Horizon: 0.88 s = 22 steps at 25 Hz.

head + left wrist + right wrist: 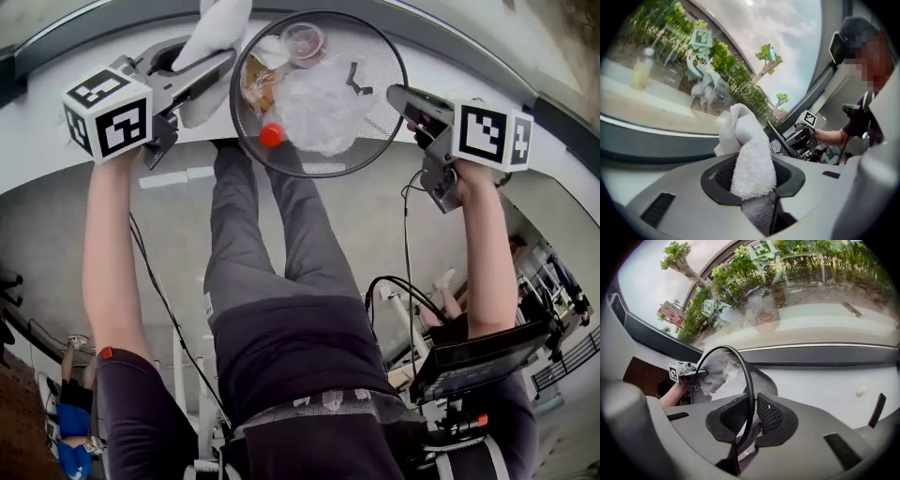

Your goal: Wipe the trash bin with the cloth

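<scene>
Both closed: left tool [761, 213] pinches cloth [752, 159], right tool [740, 446] pinches trash bin [749, 380] rim.

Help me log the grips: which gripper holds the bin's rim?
The right gripper: its jaws pinch the black rim of the mesh trash bin, whereas the left gripper clamps the white cloth instead.

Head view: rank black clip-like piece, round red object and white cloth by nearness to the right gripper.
1. Small black clip-like piece, in the black mesh bin's right side.
2. Round red object, at the bin's lower-left rim.
3. White terry cloth, outside the bin, in the left gripper.
</scene>
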Each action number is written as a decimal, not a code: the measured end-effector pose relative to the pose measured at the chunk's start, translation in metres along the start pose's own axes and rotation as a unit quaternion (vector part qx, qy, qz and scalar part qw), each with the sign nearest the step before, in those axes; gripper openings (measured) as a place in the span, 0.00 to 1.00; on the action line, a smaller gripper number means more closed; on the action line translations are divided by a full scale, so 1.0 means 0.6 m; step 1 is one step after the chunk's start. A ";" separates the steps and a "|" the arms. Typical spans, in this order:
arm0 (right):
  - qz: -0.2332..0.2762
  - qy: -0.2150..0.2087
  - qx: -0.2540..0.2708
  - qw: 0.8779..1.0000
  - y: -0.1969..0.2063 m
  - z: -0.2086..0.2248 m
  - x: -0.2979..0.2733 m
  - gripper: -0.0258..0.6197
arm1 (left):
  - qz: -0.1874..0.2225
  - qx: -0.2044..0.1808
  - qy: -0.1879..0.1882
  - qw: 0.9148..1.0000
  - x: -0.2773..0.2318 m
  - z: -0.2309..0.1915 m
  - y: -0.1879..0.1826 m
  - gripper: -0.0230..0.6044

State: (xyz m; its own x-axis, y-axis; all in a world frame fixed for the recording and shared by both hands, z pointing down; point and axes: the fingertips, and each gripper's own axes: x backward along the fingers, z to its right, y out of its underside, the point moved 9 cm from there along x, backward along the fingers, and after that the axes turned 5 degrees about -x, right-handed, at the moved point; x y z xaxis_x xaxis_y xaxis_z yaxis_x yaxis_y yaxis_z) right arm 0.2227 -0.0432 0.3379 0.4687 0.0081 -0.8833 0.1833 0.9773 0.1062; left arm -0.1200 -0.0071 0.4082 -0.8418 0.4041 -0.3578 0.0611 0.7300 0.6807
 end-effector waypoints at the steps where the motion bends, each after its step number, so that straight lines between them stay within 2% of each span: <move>1: -0.001 0.001 -0.012 1.000 0.001 0.001 0.001 0.11 | -0.008 0.017 0.020 1.000 -0.001 0.002 0.013 0.24; 3: 0.005 -0.008 -0.037 0.999 0.006 0.002 0.001 0.11 | -0.023 0.032 0.042 0.998 0.005 0.014 0.042 0.24; 6: 0.008 -0.052 -0.058 0.997 0.018 0.003 -0.004 0.11 | -0.028 0.035 0.052 0.998 0.024 0.046 0.084 0.24; 8: 0.001 -0.059 -0.071 0.996 0.036 0.006 0.000 0.11 | -0.029 0.030 0.060 0.997 0.040 0.077 0.113 0.24; 14: -0.011 -0.021 -0.133 0.991 0.092 0.005 0.010 0.11 | -0.071 0.028 0.128 0.989 0.075 0.165 0.185 0.24; 16: -0.005 -0.018 -0.137 0.990 0.105 0.007 0.011 0.11 | -0.090 0.025 0.129 0.987 0.079 0.177 0.201 0.24; 18: 0.000 -0.042 -0.118 0.992 0.109 0.003 0.005 0.11 | -0.093 0.024 0.086 0.992 0.090 0.159 0.206 0.24; 20: 0.003 -0.059 -0.097 0.994 0.104 -0.008 -0.001 0.12 | -0.073 0.029 0.009 0.997 0.108 0.116 0.190 0.24; 22: 0.017 -0.051 -0.079 0.995 0.095 -0.018 0.005 0.18 | -0.056 0.017 -0.072 0.996 0.122 0.064 0.155 0.24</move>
State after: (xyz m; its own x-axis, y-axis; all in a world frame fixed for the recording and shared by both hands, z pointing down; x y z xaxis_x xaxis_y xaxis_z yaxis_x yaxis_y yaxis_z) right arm 0.2250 0.0148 0.3360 0.5592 0.0290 -0.8285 0.0311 0.9980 0.0559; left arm -0.1552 0.1116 0.4207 -0.7592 0.3921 -0.5195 -0.0090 0.7917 0.6108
